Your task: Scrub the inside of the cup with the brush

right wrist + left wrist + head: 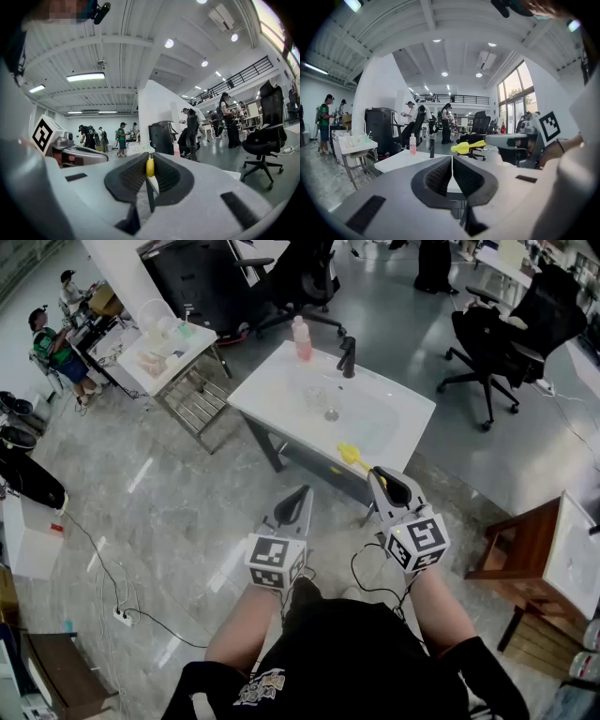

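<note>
Yellow brush (pixel 350 456) juts from right hand-held gripper (pixel 376 472).

The floor (pixel 159 512) is glossy and marbled, the sink (pixel 272 385) smooth white (ceramic-looking), the brush (pixel 351 456) yellow plastic.

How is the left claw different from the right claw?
The right claw is shut on the yellow brush; the left claw is shut on nothing. The right claw reaches almost to the sink's front edge; the left claw is further back, over the floor. Both are closed.
</note>
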### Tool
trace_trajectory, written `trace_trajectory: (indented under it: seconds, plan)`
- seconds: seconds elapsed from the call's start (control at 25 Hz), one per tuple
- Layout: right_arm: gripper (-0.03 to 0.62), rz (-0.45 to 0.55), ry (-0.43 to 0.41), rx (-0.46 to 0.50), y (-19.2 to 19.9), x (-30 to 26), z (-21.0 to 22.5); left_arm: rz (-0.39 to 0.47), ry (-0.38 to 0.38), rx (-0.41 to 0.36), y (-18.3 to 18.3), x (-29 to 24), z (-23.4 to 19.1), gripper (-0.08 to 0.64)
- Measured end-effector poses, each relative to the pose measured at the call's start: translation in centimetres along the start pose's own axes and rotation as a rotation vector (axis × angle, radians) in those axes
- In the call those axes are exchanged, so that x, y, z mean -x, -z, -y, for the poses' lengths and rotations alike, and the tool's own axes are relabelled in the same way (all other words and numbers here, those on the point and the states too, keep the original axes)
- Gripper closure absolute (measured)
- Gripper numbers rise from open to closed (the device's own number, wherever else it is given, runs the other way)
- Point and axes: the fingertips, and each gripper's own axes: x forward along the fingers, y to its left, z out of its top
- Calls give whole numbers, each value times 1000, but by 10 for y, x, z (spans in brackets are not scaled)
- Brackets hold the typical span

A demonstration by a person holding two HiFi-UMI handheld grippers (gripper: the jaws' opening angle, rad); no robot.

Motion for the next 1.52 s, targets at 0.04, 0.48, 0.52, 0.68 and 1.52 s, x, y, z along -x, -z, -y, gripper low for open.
trace_trajectory:
  seconds: [0.04, 0.48, 0.52, 0.68, 1.52]
  plan:
    - [555, 1, 0, -1, 0, 0, 2, 0, 0, 1, 0, -2, 1, 551]
    - [555, 8, 17, -23, 1, -13, 11, 7, -5, 23, 0, -12, -14, 551]
    - [555, 6, 18, -25, 1, -15, 11, 5, -7, 24, 1, -13, -16, 549]
    - [555, -6, 22, -22, 2, -26, 10, -2, -6, 29, 2, -16, -29, 549]
    - [555, -58, 115, -35, 11, -149, -4, -28, 118, 3, 12, -49, -148, 285]
